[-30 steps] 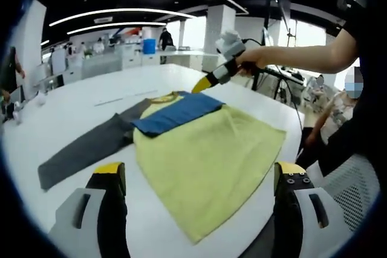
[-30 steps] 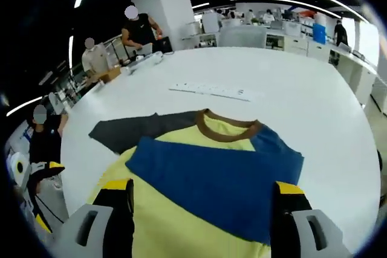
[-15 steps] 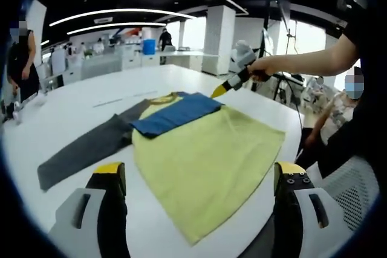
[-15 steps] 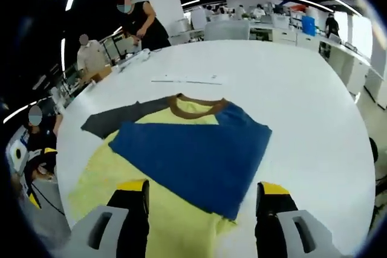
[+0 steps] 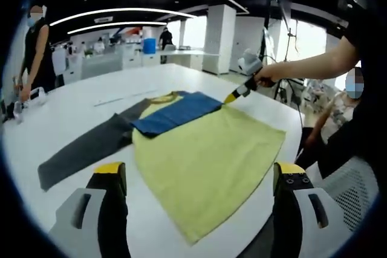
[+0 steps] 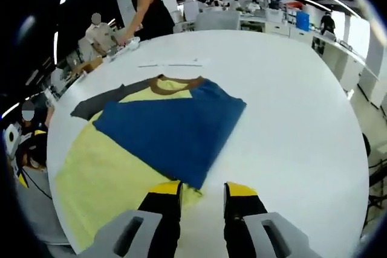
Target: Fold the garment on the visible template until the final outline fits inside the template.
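While left claw [image 5: 193, 176] gapes over garment [image 5: 205, 149], right claw [image 6: 202, 191] nearly closed, empty, at blue sleeve [image 6: 169, 128] edge

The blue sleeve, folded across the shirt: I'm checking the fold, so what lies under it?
The blue sleeve lies on the yellow shirt body, beside the brown collar. The yellow shows around it; the chest beneath is covered. The grey sleeve lies unfolded on the white table.

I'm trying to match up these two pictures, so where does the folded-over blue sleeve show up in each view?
Left gripper view: the blue sleeve lies just above centre, across the top of the yellow shirt body.
Right gripper view: the blue sleeve lies left of centre, reaching down towards this hand-held gripper.
Shared landmark: the brown collar, at the sleeve's far edge.
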`<state>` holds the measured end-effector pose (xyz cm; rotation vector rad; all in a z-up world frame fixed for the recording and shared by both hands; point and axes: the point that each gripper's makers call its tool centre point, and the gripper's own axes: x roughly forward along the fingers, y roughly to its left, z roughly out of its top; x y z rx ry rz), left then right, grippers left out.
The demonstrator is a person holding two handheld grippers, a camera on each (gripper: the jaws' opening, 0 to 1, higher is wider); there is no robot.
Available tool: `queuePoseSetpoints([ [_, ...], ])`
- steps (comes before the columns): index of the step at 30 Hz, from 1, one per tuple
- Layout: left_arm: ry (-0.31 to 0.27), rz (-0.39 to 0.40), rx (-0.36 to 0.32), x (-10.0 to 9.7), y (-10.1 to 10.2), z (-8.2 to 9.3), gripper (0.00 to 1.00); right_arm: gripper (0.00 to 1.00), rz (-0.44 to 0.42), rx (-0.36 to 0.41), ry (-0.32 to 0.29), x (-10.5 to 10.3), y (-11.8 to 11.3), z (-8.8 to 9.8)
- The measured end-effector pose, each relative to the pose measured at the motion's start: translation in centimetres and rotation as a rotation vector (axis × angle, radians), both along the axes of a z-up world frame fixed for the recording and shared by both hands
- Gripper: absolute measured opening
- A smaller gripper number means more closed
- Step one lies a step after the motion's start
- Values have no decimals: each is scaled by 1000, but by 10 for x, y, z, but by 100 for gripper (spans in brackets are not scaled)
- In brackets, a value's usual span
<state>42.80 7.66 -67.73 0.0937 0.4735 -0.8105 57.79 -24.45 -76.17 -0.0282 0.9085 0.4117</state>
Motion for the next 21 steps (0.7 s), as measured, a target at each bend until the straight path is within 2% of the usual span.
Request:
queuePoseSetpoints([
  [10,4,0,13,0,2,-1,97,10,54,-20,-9,-3,7,-11],
  [13,4,2,13,-1,2,-1,97,5,77,-37,-25,-3,9,-10],
  [14,5,3,15,-2,2,-1,97,0,82,-40,-27,-3,10,-11],
  [21,8,11,19,-2,4,-3,97,0,98,-93,-29,-1,-1,-12],
])
